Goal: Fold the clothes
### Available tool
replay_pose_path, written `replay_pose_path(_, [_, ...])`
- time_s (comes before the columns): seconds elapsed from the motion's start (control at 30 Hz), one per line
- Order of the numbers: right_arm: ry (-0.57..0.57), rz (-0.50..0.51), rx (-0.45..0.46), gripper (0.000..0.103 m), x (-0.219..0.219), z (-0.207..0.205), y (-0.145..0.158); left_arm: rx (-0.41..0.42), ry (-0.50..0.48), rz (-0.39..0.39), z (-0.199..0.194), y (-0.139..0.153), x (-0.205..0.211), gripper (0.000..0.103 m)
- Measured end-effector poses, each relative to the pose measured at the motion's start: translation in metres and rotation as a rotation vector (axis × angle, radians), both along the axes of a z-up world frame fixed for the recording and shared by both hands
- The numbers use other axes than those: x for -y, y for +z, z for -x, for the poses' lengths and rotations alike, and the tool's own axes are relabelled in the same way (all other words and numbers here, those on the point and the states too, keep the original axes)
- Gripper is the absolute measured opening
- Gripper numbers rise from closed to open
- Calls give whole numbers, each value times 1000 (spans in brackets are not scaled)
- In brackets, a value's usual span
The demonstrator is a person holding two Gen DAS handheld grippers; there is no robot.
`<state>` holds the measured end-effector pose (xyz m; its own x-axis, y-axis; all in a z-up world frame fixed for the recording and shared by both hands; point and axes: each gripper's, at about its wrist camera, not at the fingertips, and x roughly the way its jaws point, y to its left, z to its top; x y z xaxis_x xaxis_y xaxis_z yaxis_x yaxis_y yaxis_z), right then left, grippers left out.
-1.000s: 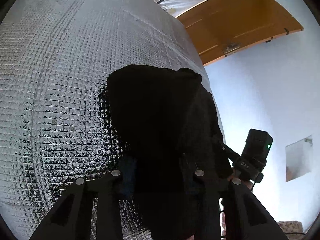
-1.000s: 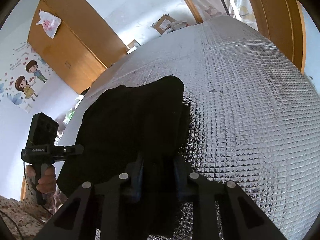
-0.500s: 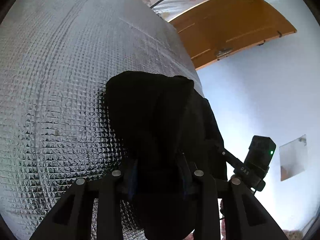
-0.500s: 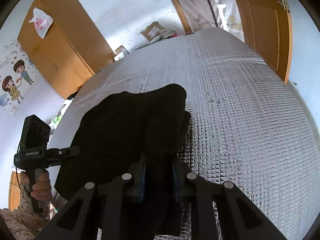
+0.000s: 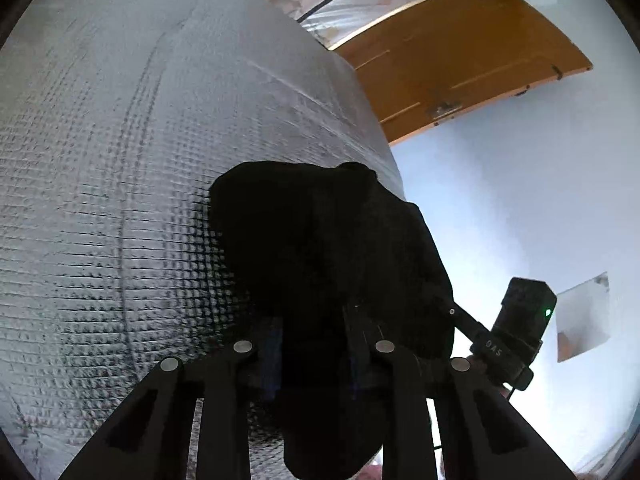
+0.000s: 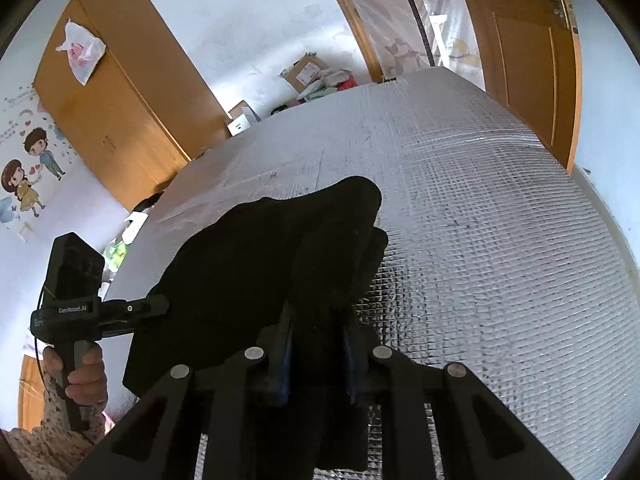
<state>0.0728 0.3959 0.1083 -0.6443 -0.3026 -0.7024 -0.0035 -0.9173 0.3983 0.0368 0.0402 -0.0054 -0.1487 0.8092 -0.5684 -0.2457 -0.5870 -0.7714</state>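
Both grippers have lifted the black garment (image 5: pixel 328 248) slightly off the near edge of the silver quilted mat (image 5: pixel 120 160), left gripper (image 5: pixel 314 344) closing on cloth, right gripper (image 6: pixel 316 340) clamping its edge, ready to fold forward.

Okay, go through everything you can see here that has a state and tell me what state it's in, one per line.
Black garment: bunched, gripped at its near edge by both grippers, far part resting on the silver quilted foil mat.
Left gripper: jaws closing, black cloth between them.
Right gripper: shut on the cloth.
Orange wooden door: standing open.
Orange wooden wardrobe: doors closed, white plastic bag hanging on it.
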Motion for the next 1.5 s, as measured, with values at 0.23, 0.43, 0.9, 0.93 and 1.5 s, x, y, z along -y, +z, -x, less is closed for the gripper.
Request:
replay_pose_path(0.23, [-23, 8, 25, 20, 1, 4, -8, 17, 12, 54, 3, 6, 3, 38])
replay_pose_path(0.43, [-30, 31, 41, 20, -5, 5, -16, 94, -12, 44, 7, 17, -20, 42])
replay_pose_path(0.9, [-19, 43, 18, 20, 8, 13, -4, 23, 7, 37, 15, 48, -18, 27])
replay_pose_path(0.93, [-14, 41, 14, 20, 11, 15, -1, 19, 11, 36, 16, 51, -15, 26])
replay_pose_path(1.5, [131, 86, -19, 20, 106, 98, 12, -56, 173, 109, 72, 87, 105, 26])
